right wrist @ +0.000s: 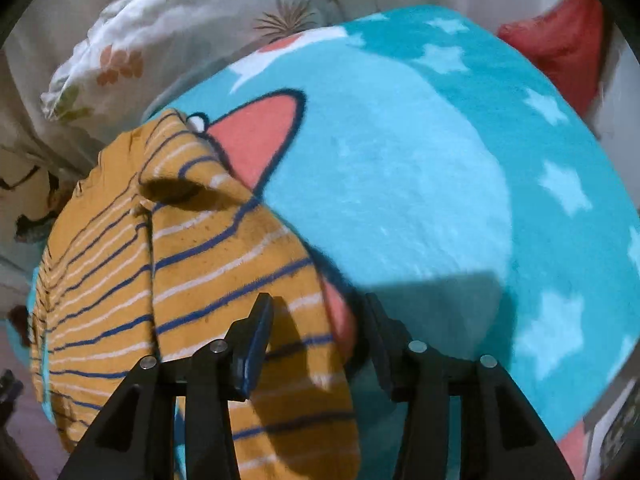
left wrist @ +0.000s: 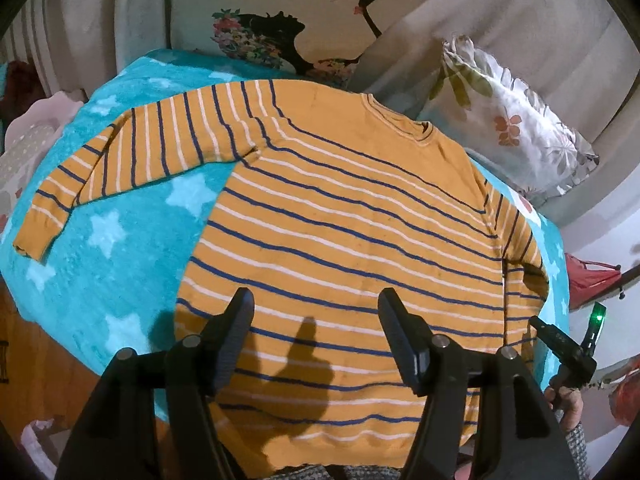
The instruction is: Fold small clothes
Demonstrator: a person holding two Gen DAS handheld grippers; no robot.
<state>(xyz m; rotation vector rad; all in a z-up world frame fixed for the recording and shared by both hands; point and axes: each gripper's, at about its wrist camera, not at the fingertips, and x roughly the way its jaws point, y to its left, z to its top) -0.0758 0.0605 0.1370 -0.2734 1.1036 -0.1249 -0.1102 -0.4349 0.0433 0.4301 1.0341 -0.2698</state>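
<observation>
A small orange sweater [left wrist: 340, 224] with navy and white stripes lies flat on a turquoise star blanket [left wrist: 112, 248]. Its left sleeve [left wrist: 120, 160] stretches out to the left. Its right sleeve is folded in over the body at the right side [left wrist: 516, 280]. My left gripper [left wrist: 316, 300] is open and empty, just above the sweater's lower body. My right gripper [right wrist: 318, 308] is open and empty, over the sweater's right edge [right wrist: 224, 280]; the folded sleeve lies under its left finger [right wrist: 260, 324]. The right gripper also shows in the left wrist view [left wrist: 560, 340].
A pillow with a black silhouette print [left wrist: 296, 20] and a floral pillow [left wrist: 504, 120] lie behind the blanket. A red item [right wrist: 560, 44] sits at the far right. The blanket spreads bare to the right of the sweater [right wrist: 440, 200].
</observation>
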